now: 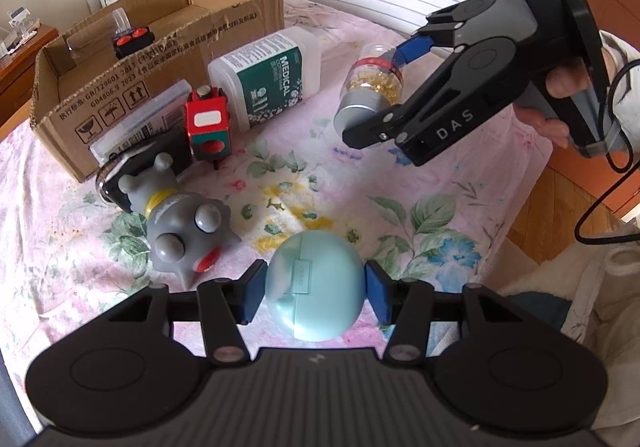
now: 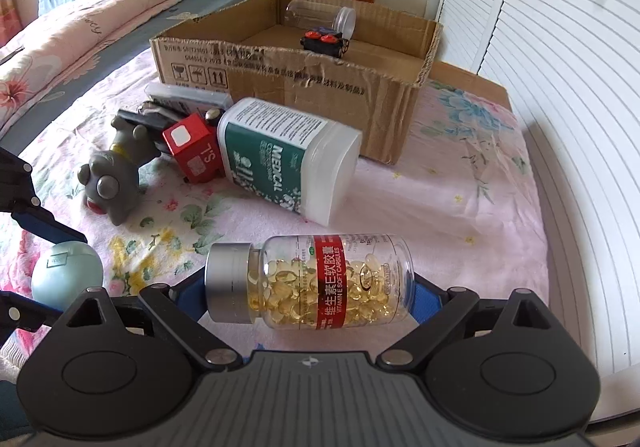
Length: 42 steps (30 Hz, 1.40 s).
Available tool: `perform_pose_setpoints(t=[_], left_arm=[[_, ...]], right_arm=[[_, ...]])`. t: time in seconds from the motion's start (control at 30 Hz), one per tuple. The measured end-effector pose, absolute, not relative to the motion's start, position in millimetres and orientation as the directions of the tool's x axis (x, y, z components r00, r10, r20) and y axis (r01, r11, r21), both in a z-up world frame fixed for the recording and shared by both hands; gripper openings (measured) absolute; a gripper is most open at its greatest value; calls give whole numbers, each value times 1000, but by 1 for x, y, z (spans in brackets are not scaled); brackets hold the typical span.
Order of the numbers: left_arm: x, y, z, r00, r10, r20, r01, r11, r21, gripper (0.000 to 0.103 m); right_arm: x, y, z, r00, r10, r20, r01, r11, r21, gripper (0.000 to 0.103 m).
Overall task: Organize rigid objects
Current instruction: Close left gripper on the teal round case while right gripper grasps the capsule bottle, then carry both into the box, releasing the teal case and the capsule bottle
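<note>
My left gripper is shut on a pale blue-green egg-shaped case, its blue pads pressing both sides just above the floral bedspread. The case also shows at the left edge of the right wrist view. My right gripper holds a clear vitamin capsule bottle lengthwise, one pad on the silver cap and one on the base. From the left wrist view this bottle hangs tilted above the bed between the right gripper's fingers. An open cardboard box stands at the back.
Before the box lie a white medical bottle, a red cube, a grey toy figure and a flat clear case. Inside the box are a clear jar and a black block with red buttons. White shutters stand to the right.
</note>
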<state>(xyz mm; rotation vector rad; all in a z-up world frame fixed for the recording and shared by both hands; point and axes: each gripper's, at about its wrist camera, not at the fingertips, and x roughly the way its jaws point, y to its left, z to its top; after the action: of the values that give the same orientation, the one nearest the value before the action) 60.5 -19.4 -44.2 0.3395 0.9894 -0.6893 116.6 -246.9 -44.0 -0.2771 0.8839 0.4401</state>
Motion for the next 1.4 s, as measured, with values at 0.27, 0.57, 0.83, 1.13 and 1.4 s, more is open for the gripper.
perform_pose_setpoints(t=[0.27, 0.57, 0.83, 1.13, 1.4], left_arm=[[75, -17, -12, 430, -365, -826, 643, 766, -3, 52], [125, -13, 36, 551, -355, -755, 587, 808, 48, 52], [194, -6, 61, 620, -327, -713, 512, 857, 52, 52], [247, 6, 34, 615, -273, -739, 429, 903, 24, 52], [259, 16, 8, 619, -222, -753, 380, 924, 41, 52]], right_arm=[[118, -252, -7, 568, 297, -768, -505, 862, -41, 97], [138, -245, 33, 615, 329, -717, -527, 848, -63, 97], [163, -233, 55, 643, 330, -691, -521, 850, -79, 97], [197, -223, 61, 634, 335, -696, -509, 860, -49, 97], [205, -220, 56, 620, 328, -713, -511, 858, -50, 97]])
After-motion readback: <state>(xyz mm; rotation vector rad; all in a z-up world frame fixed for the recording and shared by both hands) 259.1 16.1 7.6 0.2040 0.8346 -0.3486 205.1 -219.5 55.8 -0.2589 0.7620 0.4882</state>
